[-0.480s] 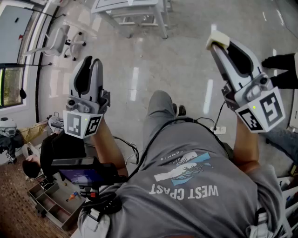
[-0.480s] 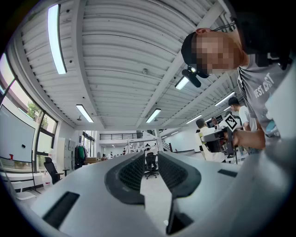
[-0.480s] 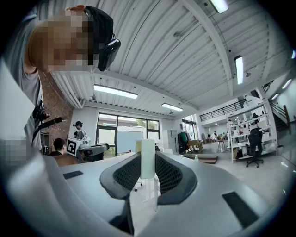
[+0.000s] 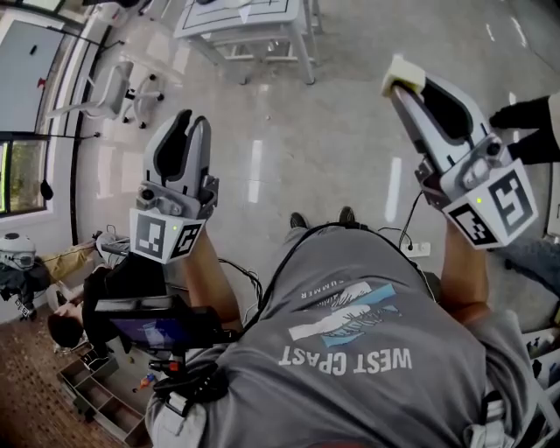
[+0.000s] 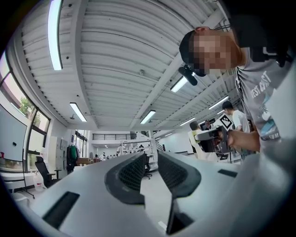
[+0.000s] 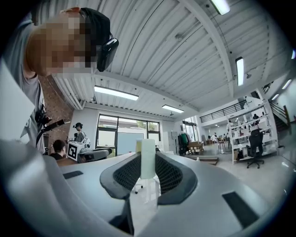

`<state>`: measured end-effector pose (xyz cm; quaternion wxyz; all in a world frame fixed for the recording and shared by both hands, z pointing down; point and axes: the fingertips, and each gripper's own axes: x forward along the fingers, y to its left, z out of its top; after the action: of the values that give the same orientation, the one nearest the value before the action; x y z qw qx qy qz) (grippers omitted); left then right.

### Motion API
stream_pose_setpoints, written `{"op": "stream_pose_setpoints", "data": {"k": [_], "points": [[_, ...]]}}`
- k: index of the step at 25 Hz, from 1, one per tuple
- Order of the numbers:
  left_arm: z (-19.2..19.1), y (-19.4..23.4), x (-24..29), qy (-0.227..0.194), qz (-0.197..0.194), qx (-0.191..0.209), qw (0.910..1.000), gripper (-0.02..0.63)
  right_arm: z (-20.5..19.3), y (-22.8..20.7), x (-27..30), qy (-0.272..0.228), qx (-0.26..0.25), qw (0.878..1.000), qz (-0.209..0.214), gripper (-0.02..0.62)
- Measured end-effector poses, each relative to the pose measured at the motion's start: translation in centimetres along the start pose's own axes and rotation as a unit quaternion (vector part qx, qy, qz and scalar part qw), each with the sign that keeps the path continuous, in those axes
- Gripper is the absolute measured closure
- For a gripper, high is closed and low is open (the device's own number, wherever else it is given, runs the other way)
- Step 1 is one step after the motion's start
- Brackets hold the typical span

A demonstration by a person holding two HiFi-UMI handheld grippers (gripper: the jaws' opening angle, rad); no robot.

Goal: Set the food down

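**Head view.** The left gripper (image 4: 193, 123) is held up at the left over a glossy floor (image 4: 332, 149), its fingers close together with only a narrow slot between them. At the right, the right gripper (image 4: 403, 88) reaches farther out. The food (image 4: 404, 73), a pale yellowish block, sits at its very tip in the air, high above the floor and touching no surface. A white table (image 4: 249, 22) stands at the far edge and an office chair (image 4: 115, 83) at the far left. Only this view shows what lies beneath the food.

**Left gripper view.** The left gripper (image 5: 149, 160) has its fingers slightly parted. Open floor shows through the gap and nothing is between the pads, which the head view leaves unclear. To the right, a hand (image 5: 240, 139) carries the right gripper, with its marker cube (image 5: 226, 121) on top.

**Right gripper view.** The right gripper (image 6: 148, 172) pinches the food (image 6: 147, 157) between its ribbed pads. The block stands upright and rises above the fingertips. This is the only view that shows the pads pressing on both sides of it. At the far left, the left gripper's marker cube (image 6: 75, 150) shows in front of tall windows (image 6: 125, 134).
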<state>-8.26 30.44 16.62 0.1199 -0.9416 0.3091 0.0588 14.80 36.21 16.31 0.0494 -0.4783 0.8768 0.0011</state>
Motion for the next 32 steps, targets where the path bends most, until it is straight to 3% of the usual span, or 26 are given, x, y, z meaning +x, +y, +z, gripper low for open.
{"op": "stream_pose_setpoints", "data": {"k": [7, 19, 26, 32], "points": [[1.7, 0.2, -1.5, -0.004, -0.036, -0.008, 0.9993, 0.514, 1.7, 4.5, 1.9, 0.003, 0.0, 1.0, 0.017, 0.506], [-0.7, 8.6, -7.2, -0.03, -0.046, -0.02, 0.9983, 0.514, -0.7, 11.2, 10.2, -0.002, -0.031, 0.999, -0.01, 0.506], [-1.9, 10.5, -6.8, -0.029, -0.057, -0.03, 0.9975, 0.514, -1.2, 11.1, 12.3, 0.0, -0.038, 0.999, -0.024, 0.506], [-3.4, 10.5, -3.0, -0.019, -0.055, -0.031, 0.9978, 0.514, -1.6, 7.2, 12.8, 0.0, -0.033, 0.999, -0.021, 0.506]]}}
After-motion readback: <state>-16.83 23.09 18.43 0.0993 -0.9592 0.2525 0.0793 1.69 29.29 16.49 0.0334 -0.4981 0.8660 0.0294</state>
